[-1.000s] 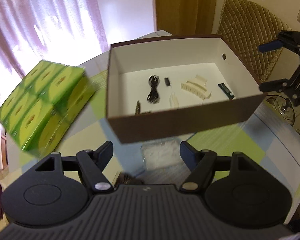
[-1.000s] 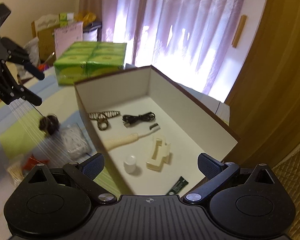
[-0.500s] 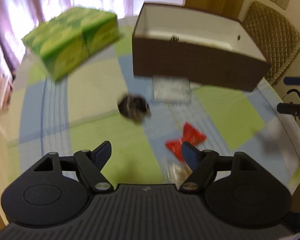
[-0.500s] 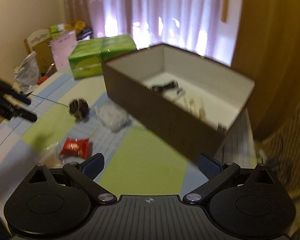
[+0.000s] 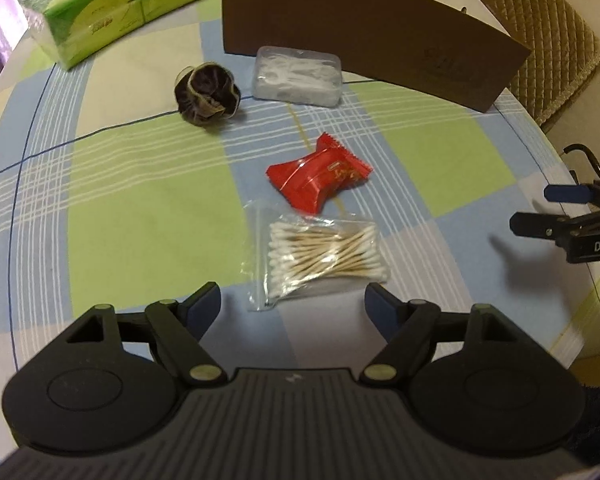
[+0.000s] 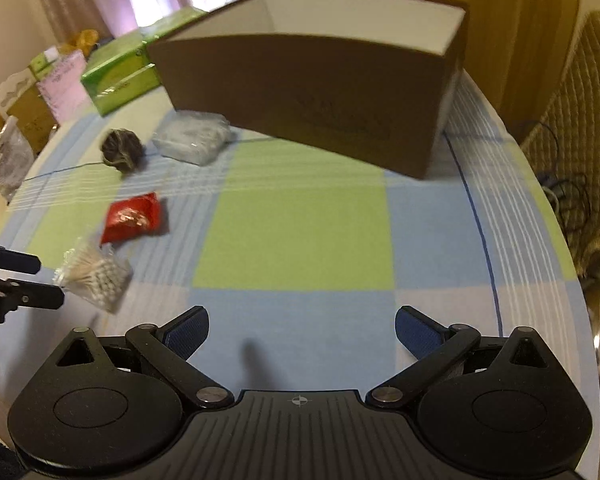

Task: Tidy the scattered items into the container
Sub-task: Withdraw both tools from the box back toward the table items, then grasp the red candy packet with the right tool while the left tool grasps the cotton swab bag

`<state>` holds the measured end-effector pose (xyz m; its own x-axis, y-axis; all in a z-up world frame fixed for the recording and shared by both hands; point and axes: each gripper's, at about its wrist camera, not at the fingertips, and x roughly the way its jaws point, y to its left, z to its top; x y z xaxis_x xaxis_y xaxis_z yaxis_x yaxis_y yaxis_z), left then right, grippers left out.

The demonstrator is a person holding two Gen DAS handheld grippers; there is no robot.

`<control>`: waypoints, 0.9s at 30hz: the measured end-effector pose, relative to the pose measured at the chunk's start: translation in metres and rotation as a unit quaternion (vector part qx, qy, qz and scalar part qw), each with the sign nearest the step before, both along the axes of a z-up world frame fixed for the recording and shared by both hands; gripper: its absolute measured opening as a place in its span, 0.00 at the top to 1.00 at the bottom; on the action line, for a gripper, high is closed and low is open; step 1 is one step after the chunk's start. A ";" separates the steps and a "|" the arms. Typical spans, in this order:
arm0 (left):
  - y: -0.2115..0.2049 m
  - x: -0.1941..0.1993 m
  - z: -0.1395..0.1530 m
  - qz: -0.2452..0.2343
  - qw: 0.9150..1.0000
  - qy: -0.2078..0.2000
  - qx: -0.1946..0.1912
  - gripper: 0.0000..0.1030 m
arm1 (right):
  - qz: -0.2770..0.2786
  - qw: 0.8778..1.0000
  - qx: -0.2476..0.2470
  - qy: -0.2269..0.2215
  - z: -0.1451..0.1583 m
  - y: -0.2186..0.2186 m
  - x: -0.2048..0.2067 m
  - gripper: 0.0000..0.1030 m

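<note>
A brown cardboard box (image 5: pixel 364 28) stands at the far side of the checked tablecloth; it also shows in the right wrist view (image 6: pixel 308 92). In front of it lie a clear plastic case (image 5: pixel 298 76), a dark scrunchie (image 5: pixel 208 94), a red snack packet (image 5: pixel 320 178) and a bag of cotton swabs (image 5: pixel 324 256). My left gripper (image 5: pixel 292 306) is open and empty, just short of the swab bag. My right gripper (image 6: pixel 302 330) is open and empty over bare cloth, right of the items (image 6: pixel 132 220).
A green tissue pack (image 5: pixel 112 4) lies at the far left of the table. A quilted chair (image 5: pixel 548 40) stands behind the box on the right. Cartons and bags (image 6: pixel 24 108) sit beyond the table's left edge. The table's edge curves close on the right.
Both grippers have pulled back and lowered from above the box toward the table's near side. The left one now faces the scattered items. Both stayed open.
</note>
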<state>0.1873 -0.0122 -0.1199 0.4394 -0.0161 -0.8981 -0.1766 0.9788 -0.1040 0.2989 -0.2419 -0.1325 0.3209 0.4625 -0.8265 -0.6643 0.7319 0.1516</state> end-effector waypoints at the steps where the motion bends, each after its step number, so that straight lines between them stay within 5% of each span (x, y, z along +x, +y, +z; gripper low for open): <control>1: -0.002 0.001 -0.001 -0.002 1.000 -0.002 0.000 0.26 | -0.005 1.000 -0.002 0.003 -0.002 -0.002 0.001 0.00; 14: -0.024 0.029 -0.015 -0.019 1.000 -0.011 0.022 0.25 | -0.015 1.000 -0.011 0.012 -0.012 -0.002 0.007 0.00; 27: 0.008 0.017 -0.015 -0.001 0.999 -0.025 0.044 0.45 | -0.005 1.000 -0.005 0.012 -0.012 0.011 0.006 0.00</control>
<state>0.2038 -0.0041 -0.1350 0.4835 0.0610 -0.8732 -0.1714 0.9848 -0.0261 0.3052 -0.2312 -0.1444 0.3049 0.4505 -0.8391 -0.6531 0.7402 0.1601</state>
